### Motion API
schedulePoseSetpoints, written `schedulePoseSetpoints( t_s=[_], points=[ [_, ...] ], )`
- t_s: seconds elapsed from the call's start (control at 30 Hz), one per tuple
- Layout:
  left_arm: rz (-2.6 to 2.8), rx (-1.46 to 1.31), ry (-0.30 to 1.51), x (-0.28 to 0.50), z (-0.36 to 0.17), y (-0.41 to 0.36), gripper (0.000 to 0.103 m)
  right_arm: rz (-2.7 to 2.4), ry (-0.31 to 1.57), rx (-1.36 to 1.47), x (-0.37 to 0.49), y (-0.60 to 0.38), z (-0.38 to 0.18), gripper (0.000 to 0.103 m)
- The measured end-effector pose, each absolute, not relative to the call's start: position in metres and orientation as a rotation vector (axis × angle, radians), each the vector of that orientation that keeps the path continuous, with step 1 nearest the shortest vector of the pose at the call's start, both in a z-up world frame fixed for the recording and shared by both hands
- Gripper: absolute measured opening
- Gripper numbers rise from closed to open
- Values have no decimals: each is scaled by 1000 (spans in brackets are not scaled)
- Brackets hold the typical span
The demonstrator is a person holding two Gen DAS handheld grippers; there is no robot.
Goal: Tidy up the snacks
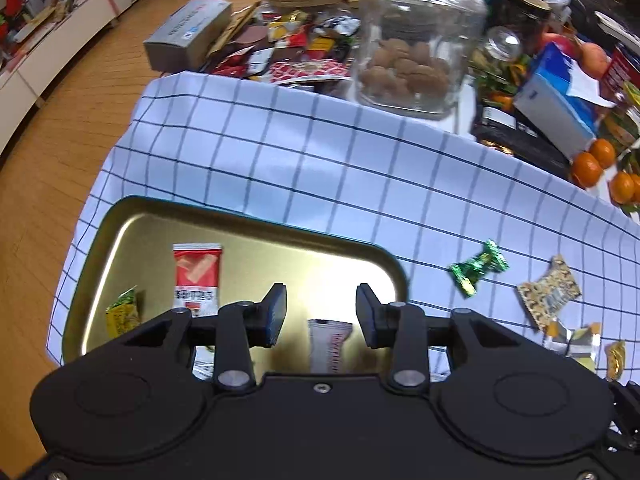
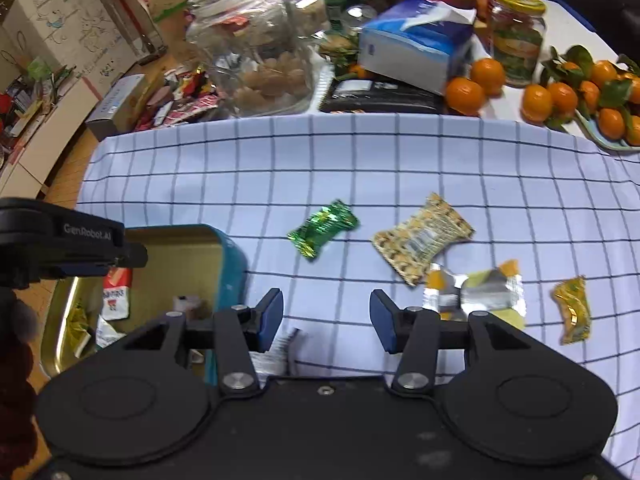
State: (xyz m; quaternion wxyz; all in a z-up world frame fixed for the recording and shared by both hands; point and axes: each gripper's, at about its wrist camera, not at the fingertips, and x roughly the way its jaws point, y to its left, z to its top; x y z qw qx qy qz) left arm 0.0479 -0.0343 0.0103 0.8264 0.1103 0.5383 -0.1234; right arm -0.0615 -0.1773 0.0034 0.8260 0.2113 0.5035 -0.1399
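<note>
Left wrist view: left gripper point(image 1: 321, 316) hung over a gold tin point(image 1: 120, 216), jaws apart, nothing between the pads. Tin sat on a checked cloth point(image 1: 320, 152). Inside it: a red packet point(image 1: 197, 278) lying flat near the far left, a yellow-green candy point(image 1: 122, 314) against the left wall, a white wrapper point(image 1: 330, 346) below the gap between the fingers, partly hidden by the gripper body. Right of the tin, loose on the cloth: a green candy point(image 1: 478, 267), a patterned packet point(image 1: 549, 298), a silver-orange wrapper point(image 1: 574, 342) just beside it, and a small yellow candy point(image 1: 616, 358) at the frame edge. Behind the cloth stood a glass jar point(image 1: 416, 36) with brown round pieces in the bottom, a grey box point(image 1: 188, 32), a blue tissue box point(image 1: 560, 100) and some oranges point(image 1: 596, 160).

Right wrist view: right gripper point(image 2: 326, 320) was over bare cloth point(image 2: 400, 152) just right of the tin point(image 2: 230, 264), jaws apart and empty. A blurred white thing lay under the left finger, possibly a wrapper; could not tell. Left gripper point(image 2: 72, 240) showed at the left edge above the tin; its jaws were not visible from here. Red packet point(image 2: 116, 292) lay in the tin. Green candy point(image 2: 322, 228) was ahead of the fingers, patterned packet point(image 2: 422, 238) to its right, silver-orange wrapper point(image 2: 476, 292) touching that packet's near corner, yellow candy point(image 2: 573, 308) further right, apart. Jar point(image 2: 256, 48), tissue box point(image 2: 416, 44) and oranges point(image 2: 560, 96) were beyond the cloth.
</note>
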Motion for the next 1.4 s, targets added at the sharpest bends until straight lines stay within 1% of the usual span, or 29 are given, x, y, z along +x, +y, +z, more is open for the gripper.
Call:
schedulePoseSetpoints(
  t_s=[0.2,0.37,0.6,0.73,0.8,0.87,0.93,0.97,1.03,1.1,1.2,1.3,1.4],
  points=[
    [-334,286,1117,28,15,-60,47,-270,1122,423,-79,-186,-4,52],
    [-359,308,1112,21,13,-73,47,-186,1166,369,-90,-166,-10,52],
    [-327,298,1126,28,9,-67,47,-25,1207,271,-90,-117,-17,50],
    [-307,233,1149,37,11,-57,47,-1,1261,230,-90,-107,-28,50],
    [-313,201,1166,40,11,-54,47,-5,1263,226,-92,-112,-29,53],
    [-327,185,1183,40,10,-54,47,-22,1265,217,-95,-121,-29,53],
    [-335,187,1193,39,9,-55,47,-56,1271,209,-97,-132,-30,60],
    [-338,188,1194,38,9,-55,47,-72,1272,218,-99,-137,-31,61],
    [-350,179,1201,37,9,-56,47,-106,1249,247,-104,-148,-31,59],
    [-355,172,1208,37,9,-55,47,-140,1220,217,-106,-151,-28,57],
    [-347,178,1207,38,9,-55,47,-239,1220,54,-105,-151,-30,54],
    [-342,158,1216,41,9,-54,47,-418,1246,-81,-111,-162,-42,53],
    [-329,134,1208,43,12,-49,47,-394,1153,32,-115,-173,-28,51]
  ],
)
